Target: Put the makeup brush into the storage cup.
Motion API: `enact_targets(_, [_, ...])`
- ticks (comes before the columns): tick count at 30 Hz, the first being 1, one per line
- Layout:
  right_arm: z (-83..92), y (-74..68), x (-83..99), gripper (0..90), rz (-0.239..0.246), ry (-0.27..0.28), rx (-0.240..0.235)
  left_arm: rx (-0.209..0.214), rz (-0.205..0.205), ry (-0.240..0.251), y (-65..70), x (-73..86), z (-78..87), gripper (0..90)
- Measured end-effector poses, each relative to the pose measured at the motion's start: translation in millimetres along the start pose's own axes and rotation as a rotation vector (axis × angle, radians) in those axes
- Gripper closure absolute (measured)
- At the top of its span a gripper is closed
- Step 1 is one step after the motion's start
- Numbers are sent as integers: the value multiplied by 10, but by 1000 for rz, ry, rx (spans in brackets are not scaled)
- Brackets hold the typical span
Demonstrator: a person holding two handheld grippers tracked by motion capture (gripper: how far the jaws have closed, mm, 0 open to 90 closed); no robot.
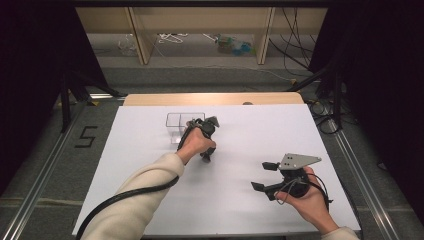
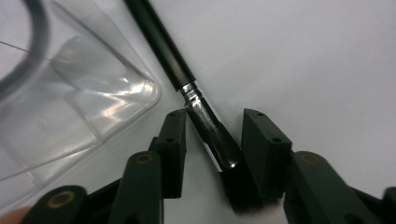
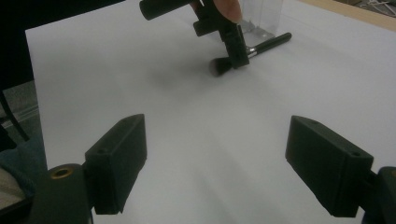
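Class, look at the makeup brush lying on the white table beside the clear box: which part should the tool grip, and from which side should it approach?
Probably grip the makeup brush on its shiny metal ferrule, coming from above with one jaw either side. It lies flat on the table, the ferrule is rigid, unlike the soft bristles, and it sits clear of the clear box.

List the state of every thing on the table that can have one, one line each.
Makeup brush: lying flat on the white table, beside the clear container, metal ferrule between the left gripper's jaws.
Clear container: upright, open-topped, something dark and curved inside.
Left gripper: jaws astride the brush, gaps showing on both sides.
Right gripper: open, nothing between its jaws.
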State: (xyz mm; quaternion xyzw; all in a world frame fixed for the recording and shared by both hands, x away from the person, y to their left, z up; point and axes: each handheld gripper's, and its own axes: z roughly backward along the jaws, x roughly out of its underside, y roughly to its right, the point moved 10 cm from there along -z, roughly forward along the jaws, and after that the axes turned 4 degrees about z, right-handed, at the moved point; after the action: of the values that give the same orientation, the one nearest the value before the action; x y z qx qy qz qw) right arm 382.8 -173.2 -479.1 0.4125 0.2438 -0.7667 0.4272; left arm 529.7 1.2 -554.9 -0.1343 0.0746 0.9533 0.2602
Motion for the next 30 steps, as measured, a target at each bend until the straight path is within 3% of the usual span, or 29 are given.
enact_targets(2, [0,-1,1,213,0,-1,0,0,-14,-22,-21,20,16,643])
enact_targets(4, [-2,-1,-1,213,0,1,2,1,-24,-17,-35,25,15,706])
enact_targets(5, [-2,-1,-1,213,0,1,2,5,-10,-5,-24,20,8,706])
enact_targets(8, [-4,0,3,213,0,-1,1,10,-38,-9,-29,33,11,756])
enact_targets(10, [4,3,8,213,-1,-8,5,10,-60,-35,-36,49,29,759])
enact_targets(15, [-2,0,6,213,-4,-2,-4,13,-72,-24,-20,46,25,763])
enact_targets(16, [-2,-1,7,212,-4,-3,-5,11,-123,-24,-60,33,27,763])
enact_targets(21, [-5,0,6,212,-4,-2,-2,14,-140,-35,-69,42,35,765])
enact_targets(22, [-5,-1,7,212,-4,-3,-3,21,-107,-39,-37,60,37,765])
enact_targets(24, [-6,-1,8,212,-5,-4,-3,21,-121,-41,-43,66,38,765])
enact_targets(25, [-6,-1,8,212,-4,-3,-3,17,-157,-30,-69,46,33,765])
enact_targets(30, [-6,-2,9,212,-5,-4,-4,21,-177,-14,-53,40,51,766])
